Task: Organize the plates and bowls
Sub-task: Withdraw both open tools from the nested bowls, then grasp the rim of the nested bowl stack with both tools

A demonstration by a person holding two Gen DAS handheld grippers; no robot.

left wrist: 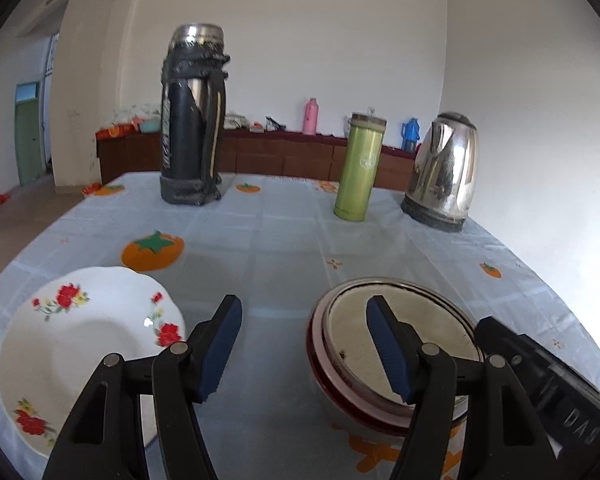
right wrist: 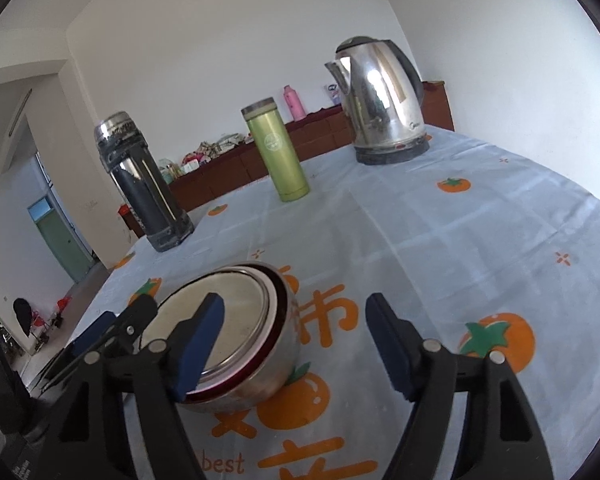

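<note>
A stack of nested metal bowls (left wrist: 432,320) (right wrist: 240,300) with a dark red band stands on the tablecloth. Left of it lies a white plate (left wrist: 84,340) with red flowers. My left gripper (left wrist: 306,344) is open: its right pad hangs over the bowl's inside, its left pad outside the bowl's left rim. My right gripper (right wrist: 296,344) is open too, its left pad over the bowl's inside and its right pad outside the right wall. No pad visibly presses on the bowl. Each gripper shows in the other's view, the right gripper (left wrist: 540,380) and the left gripper (right wrist: 112,332).
At the back of the light blue tablecloth (left wrist: 284,240) stand a black and steel flask (left wrist: 194,120), a green tumbler (left wrist: 360,168) and a steel kettle (left wrist: 444,172). The table's left edge drops to the floor. A low brown cabinet runs along the far wall.
</note>
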